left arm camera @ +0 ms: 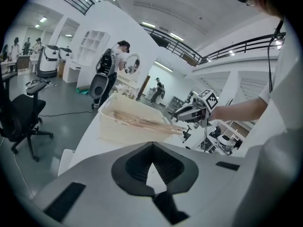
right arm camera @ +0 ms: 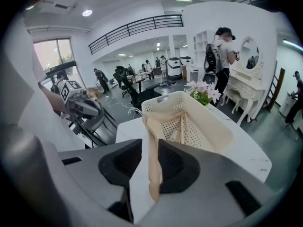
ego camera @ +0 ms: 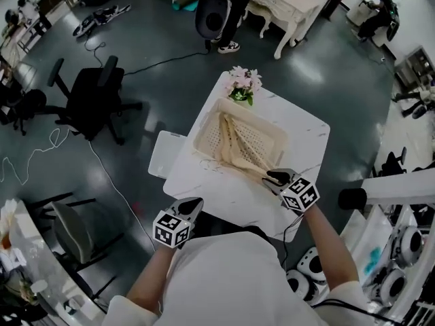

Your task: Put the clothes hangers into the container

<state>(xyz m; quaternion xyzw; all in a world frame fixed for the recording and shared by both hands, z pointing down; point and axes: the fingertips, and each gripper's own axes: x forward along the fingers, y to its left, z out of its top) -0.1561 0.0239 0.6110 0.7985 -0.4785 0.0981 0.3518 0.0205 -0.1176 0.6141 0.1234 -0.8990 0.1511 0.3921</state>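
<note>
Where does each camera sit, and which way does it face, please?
Head view: on the head, looking steeply down at the table and basket; both forearms, left tongs and right tongs show.
Left gripper view: on the left tongs, facing across the table to the basket; its own shut jaws show.
Right gripper view: on the right tongs, facing along the basket; its own jaws clamp a hanger.
Shared: all three show the basket; each gripper view shows the other tongs.

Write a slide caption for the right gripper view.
Right gripper holds a wooden hanger by one end, its far end reaching into the basket on the white table.
</note>
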